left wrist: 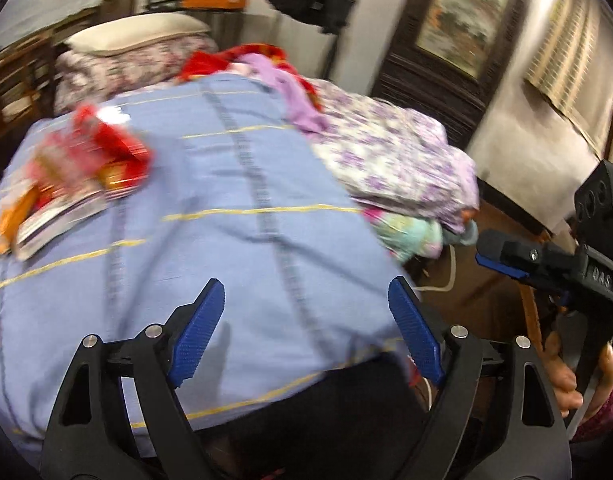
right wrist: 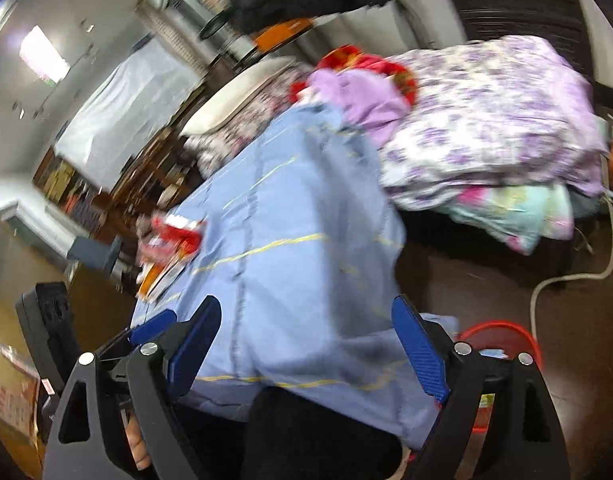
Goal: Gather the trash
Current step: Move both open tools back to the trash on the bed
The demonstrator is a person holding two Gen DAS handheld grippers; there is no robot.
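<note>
A heap of red and orange snack wrappers (left wrist: 86, 168) lies on the blue bedspread (left wrist: 246, 208), far left in the left wrist view; the wrappers (right wrist: 170, 244) also show left of centre in the right wrist view. My left gripper (left wrist: 306, 328) hangs open over the near edge of the bedspread, nothing between its blue pads (left wrist: 198, 332). My right gripper (right wrist: 306, 340) is open too, empty, above the bedspread's (right wrist: 298, 248) near corner. The right gripper's body (left wrist: 546, 264) shows at the right edge of the left wrist view, held by a hand (left wrist: 566, 372). Both views are blurred.
A purple flowered quilt (left wrist: 394, 160) and folded bedding are piled at the bed's far right. A pillow (left wrist: 138, 34) lies at the head. A red-rimmed bin (right wrist: 502, 340) stands on the dark floor by a white cable (right wrist: 562, 280). A dark framed picture (left wrist: 462, 20) leans on the wall.
</note>
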